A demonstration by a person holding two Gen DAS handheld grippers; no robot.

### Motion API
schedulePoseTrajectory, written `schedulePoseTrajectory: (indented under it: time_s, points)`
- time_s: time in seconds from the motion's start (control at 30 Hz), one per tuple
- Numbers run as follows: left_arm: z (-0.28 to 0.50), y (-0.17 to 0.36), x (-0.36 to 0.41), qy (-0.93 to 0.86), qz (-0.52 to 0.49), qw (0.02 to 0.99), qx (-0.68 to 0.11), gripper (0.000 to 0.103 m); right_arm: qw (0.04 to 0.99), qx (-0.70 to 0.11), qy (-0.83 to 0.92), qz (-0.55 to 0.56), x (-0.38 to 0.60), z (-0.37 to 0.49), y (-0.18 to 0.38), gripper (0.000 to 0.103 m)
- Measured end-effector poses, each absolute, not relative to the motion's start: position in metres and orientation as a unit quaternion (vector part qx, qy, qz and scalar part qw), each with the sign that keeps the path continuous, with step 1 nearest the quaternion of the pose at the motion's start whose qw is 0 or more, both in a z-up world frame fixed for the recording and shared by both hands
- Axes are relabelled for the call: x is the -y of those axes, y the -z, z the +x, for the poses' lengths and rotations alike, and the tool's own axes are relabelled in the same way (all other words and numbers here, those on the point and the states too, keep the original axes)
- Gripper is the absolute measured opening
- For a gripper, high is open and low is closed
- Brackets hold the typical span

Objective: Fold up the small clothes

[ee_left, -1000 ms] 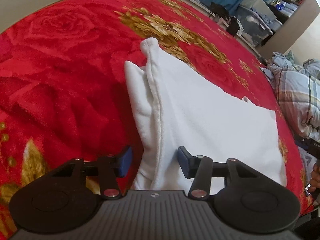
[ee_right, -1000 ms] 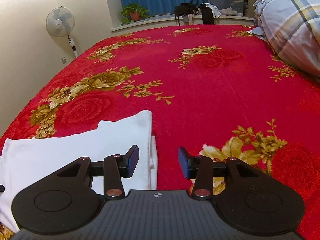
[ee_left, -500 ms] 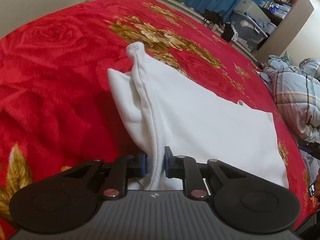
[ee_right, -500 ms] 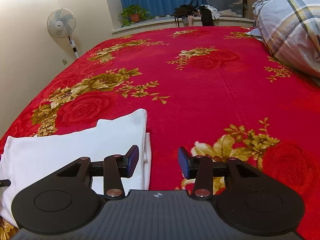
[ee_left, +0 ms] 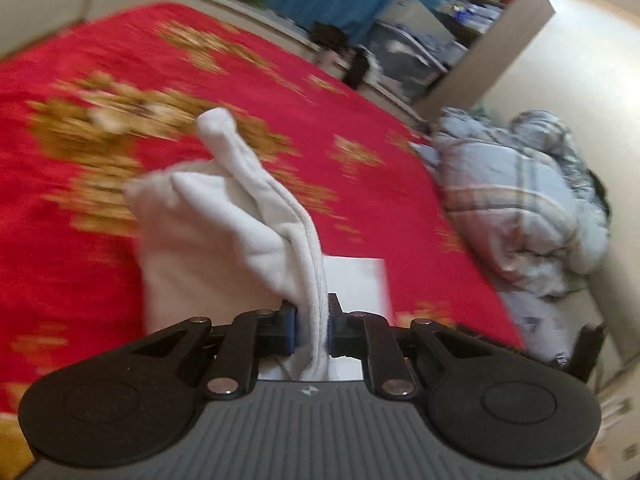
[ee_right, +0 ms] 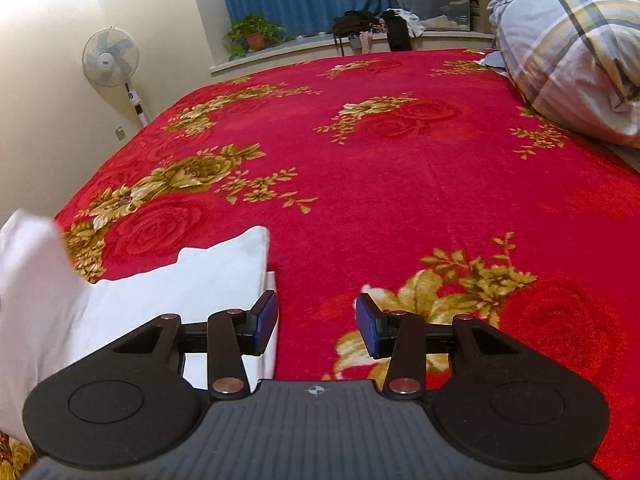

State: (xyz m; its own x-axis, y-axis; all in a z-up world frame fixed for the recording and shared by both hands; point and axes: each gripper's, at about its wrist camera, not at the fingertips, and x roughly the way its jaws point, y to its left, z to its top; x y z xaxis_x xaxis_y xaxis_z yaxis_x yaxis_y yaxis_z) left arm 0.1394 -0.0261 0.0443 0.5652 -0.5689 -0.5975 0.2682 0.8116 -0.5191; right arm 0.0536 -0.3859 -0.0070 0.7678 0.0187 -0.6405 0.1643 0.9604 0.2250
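The left gripper (ee_left: 312, 330) has just closed its jaws on a thick edge of the white garment (ee_left: 224, 232), lifting that end up off the red flowered blanket (ee_left: 360, 152) while the rest lies flat. The right gripper (ee_right: 317, 322) hangs open just beside the garment's other edge, holding nothing. A plaid quilt (ee_right: 572, 44) is heaped at the bed's far side.
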Motion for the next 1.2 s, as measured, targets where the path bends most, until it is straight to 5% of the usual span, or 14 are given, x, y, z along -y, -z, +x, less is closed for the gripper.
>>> schedulePoseTrajectory:
  time_s: [0.23, 0.67, 0.73, 0.77, 0.83, 1.0, 1.2]
  points:
    - [0.165, -0.028, 0.155, 0.307, -0.202, 0.808, -0.460, 0.028, 0.927, -0.332, 0.057, 0.164, 0.409, 0.050, 0.007, 0.045]
    - [0.104, 0.029, 0.068, 0.289, -0.100, 0.842, -0.444, 0.029, 0.862, -0.433, -0.112, 0.239, 0.370, 0.059, 0.043, 0.050]
    - [0.099, 0.046, 0.067, 0.287, -0.101, 0.838, -0.453, 0.029, 0.860, -0.450, -0.117, 0.212, 0.357, 0.058, 0.049, 0.046]
    - [0.097, 0.052, 0.069, 0.286, -0.099, 0.837, -0.457, 0.029, 0.861, -0.452, -0.119, 0.202, 0.353, 0.057, 0.050, 0.027]
    - [0.092, 0.055, 0.071, 0.288, -0.092, 0.837, -0.456, 0.029, 0.866, -0.440, -0.126, 0.201, 0.352, 0.052, 0.045, 0.021]
    - [0.076, 0.042, 0.080, 0.317, -0.071, 0.847, -0.420, 0.029, 0.889, -0.366, -0.136, 0.240, 0.382, 0.025, 0.008, 0.019]
    - [0.065, 0.078, 0.103, 0.316, 0.061, 0.820, -0.473, 0.026, 0.858, -0.487, -0.060, 0.152, 0.372, 0.047, 0.065, 0.025]
